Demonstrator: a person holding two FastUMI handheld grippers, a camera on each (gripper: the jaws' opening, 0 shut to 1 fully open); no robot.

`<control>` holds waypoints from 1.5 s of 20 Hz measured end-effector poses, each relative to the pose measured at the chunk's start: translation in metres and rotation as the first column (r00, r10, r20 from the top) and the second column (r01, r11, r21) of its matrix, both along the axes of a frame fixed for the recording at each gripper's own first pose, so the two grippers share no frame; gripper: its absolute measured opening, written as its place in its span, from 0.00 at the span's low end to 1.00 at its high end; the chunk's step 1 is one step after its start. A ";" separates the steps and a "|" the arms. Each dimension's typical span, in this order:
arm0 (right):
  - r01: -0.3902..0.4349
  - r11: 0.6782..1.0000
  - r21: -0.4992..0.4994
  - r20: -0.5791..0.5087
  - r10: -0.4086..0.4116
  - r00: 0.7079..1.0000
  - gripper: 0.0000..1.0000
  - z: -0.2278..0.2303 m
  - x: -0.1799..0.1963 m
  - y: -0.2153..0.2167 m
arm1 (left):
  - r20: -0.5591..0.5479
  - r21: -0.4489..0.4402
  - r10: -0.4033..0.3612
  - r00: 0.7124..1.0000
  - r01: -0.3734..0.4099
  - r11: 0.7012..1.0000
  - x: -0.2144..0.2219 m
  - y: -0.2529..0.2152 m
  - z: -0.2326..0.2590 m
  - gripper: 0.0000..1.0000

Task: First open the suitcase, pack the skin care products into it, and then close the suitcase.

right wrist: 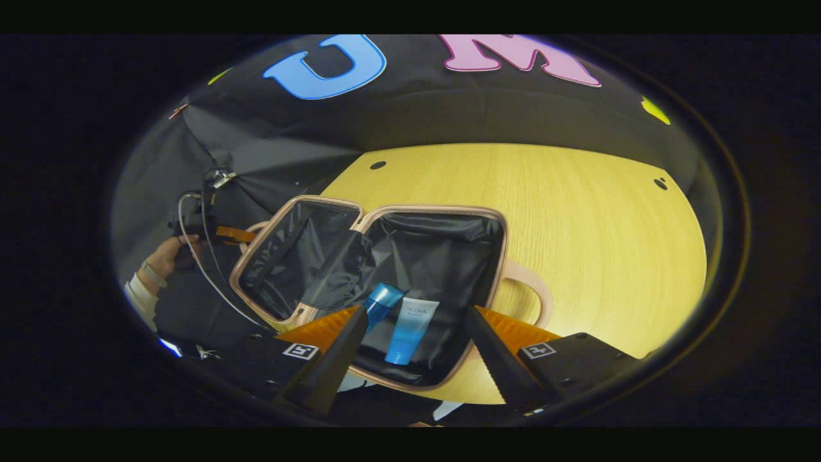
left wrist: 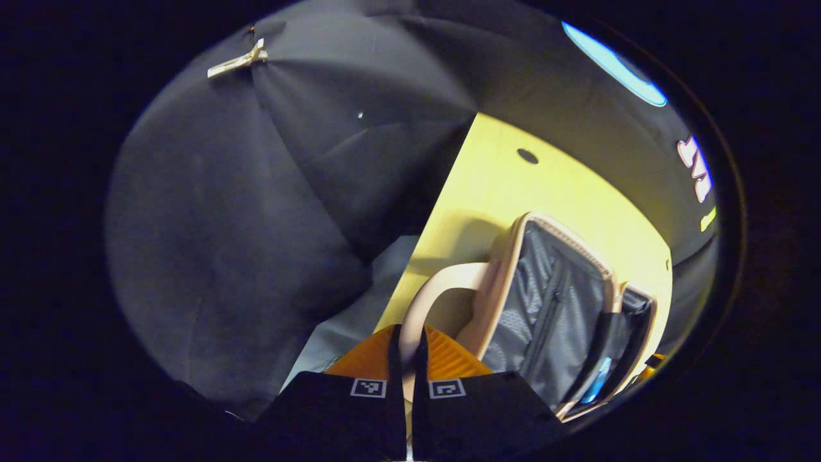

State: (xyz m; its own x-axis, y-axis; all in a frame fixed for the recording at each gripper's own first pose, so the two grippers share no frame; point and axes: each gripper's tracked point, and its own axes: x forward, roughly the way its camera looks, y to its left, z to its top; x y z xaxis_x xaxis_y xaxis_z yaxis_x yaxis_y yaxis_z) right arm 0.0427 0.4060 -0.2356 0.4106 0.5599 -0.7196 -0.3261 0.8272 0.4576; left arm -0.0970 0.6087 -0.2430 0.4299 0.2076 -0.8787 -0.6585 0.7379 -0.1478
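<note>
Right gripper [right wrist: 415,337] spread wide just above the open suitcase [right wrist: 494,256], blue tube [right wrist: 407,330] inside; left gripper [left wrist: 406,359] pinches its handle [left wrist: 436,289].

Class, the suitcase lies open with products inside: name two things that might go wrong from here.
1. The left gripper is shut on the suitcase handle; a slip might drop the lid early.
2. The right gripper hangs open above the tube and bottle, so a closing lid could hit it.
</note>
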 end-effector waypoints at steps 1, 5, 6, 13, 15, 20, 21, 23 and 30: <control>0.003 1.000 0.007 0.014 -0.003 1.000 0.98 0.003 0.003 -0.002 | 0.037 0.008 -0.001 0.999 0.001 1.000 0.004 -0.004 0.018 0.09; 0.009 0.999 0.033 0.073 -0.011 0.997 0.97 0.017 0.008 -0.015 | 0.144 0.079 -0.068 0.987 0.057 0.995 0.010 -0.029 0.092 0.08; 0.009 0.999 0.031 0.093 -0.012 0.996 0.98 0.020 0.009 -0.020 | 0.166 0.102 -0.097 0.981 0.081 0.991 0.013 -0.042 0.109 0.08; 0.024 0.999 0.033 0.177 -0.030 0.984 0.98 0.048 0.009 -0.079 | 0.242 0.231 -0.236 0.941 0.181 0.956 0.047 -0.129 0.191 0.08; 0.017 1.000 0.025 0.201 -0.022 0.979 0.98 0.052 0.006 -0.100 | 0.261 0.251 -0.265 0.928 0.200 0.947 0.058 -0.162 0.208 0.08; -0.009 0.999 0.032 0.231 0.001 0.973 0.97 0.058 -0.002 -0.140 | 0.293 0.290 -0.366 0.883 0.283 0.914 0.083 -0.243 0.236 0.08; -0.015 0.999 0.041 0.229 0.005 0.973 0.98 0.060 -0.005 -0.147 | 0.295 0.289 -0.355 0.887 0.272 0.918 0.088 -0.255 0.237 0.08; -0.022 0.999 0.043 0.244 0.010 0.970 0.98 0.064 -0.006 -0.165 | 0.328 0.262 -0.337 0.882 0.258 0.930 0.099 -0.288 0.233 0.08; -0.008 0.999 0.038 0.300 -0.004 0.954 0.97 0.074 -0.002 -0.223 | 0.380 0.155 -0.380 0.843 0.347 0.925 0.142 -0.437 0.182 0.08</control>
State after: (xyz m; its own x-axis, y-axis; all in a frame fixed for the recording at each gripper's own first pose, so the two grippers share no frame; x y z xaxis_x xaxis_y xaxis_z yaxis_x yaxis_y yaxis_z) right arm 0.0408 0.1831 -0.1618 0.6032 0.5856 -0.5415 -0.4548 0.8102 0.3697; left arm 0.0448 0.1716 -0.0614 0.7952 0.0273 -0.6057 -0.2384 0.9326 -0.2709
